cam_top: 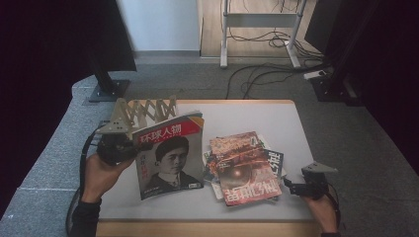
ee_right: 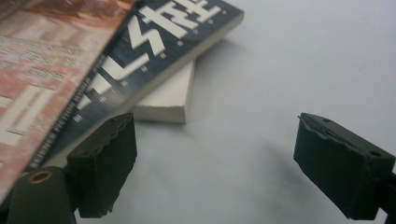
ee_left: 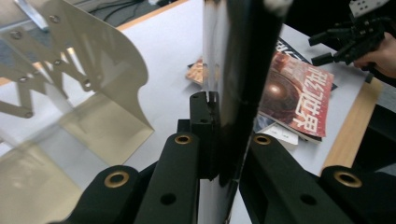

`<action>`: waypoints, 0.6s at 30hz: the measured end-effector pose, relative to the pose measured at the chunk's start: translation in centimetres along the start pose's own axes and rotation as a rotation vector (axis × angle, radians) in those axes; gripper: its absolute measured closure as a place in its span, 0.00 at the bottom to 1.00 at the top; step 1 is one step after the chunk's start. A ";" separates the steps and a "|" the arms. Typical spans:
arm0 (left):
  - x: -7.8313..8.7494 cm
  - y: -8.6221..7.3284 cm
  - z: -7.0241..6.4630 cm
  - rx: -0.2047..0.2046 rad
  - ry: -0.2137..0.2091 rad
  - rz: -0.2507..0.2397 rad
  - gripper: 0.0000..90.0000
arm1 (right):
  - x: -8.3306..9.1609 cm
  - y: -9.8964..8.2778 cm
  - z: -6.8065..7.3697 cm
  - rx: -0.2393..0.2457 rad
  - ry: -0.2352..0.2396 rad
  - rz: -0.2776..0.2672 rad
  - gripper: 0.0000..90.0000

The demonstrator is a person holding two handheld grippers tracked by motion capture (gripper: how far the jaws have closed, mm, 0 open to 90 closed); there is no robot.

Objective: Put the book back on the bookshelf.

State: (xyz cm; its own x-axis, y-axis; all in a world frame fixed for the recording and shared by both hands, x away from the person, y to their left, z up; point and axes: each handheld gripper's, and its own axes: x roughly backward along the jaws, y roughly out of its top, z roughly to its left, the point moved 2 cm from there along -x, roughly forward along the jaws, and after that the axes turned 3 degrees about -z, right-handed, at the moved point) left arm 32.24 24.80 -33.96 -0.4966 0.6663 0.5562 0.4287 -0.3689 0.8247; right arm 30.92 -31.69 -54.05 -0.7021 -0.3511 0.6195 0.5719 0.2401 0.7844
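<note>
Standing magazine (cam_top: 170, 155) upright (masthead up)

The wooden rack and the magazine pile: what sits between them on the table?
In the high view, the portrait-cover magazine, clamped upright in the left gripper, stands between the wooden rack and the magazine pile.

A magazine (cam_top: 169, 157) stands left of the stacked magazines (cam_top: 244, 168) on the table (cam_top: 257, 116) (folding rack (cam_top: 143, 112) behind it).
</note>
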 end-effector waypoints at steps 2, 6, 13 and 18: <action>0.2 0.0 0.1 0.001 0.005 -0.004 0.97 | -0.2 -0.3 -0.1 -0.008 -0.001 0.009 0.14; 1.0 -0.1 0.4 0.019 0.033 -0.019 0.97 | -0.4 -0.7 -0.1 -0.005 -0.008 0.014 0.13; 2.5 -0.4 1.1 0.038 0.096 -0.033 0.97 | -0.5 -0.7 0.0 0.006 -0.015 0.019 0.12; 3.3 -0.6 1.6 0.054 0.123 -0.039 0.97 | -0.5 -0.7 0.1 0.007 -0.016 0.019 0.12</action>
State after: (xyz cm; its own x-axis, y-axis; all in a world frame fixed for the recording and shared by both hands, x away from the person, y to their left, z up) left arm 31.55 28.21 -32.78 -0.6009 0.5943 0.5346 0.4455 -0.3064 0.8412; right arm 30.84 -31.62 -54.92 -0.6979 -0.3317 0.6347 0.5824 0.2528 0.7726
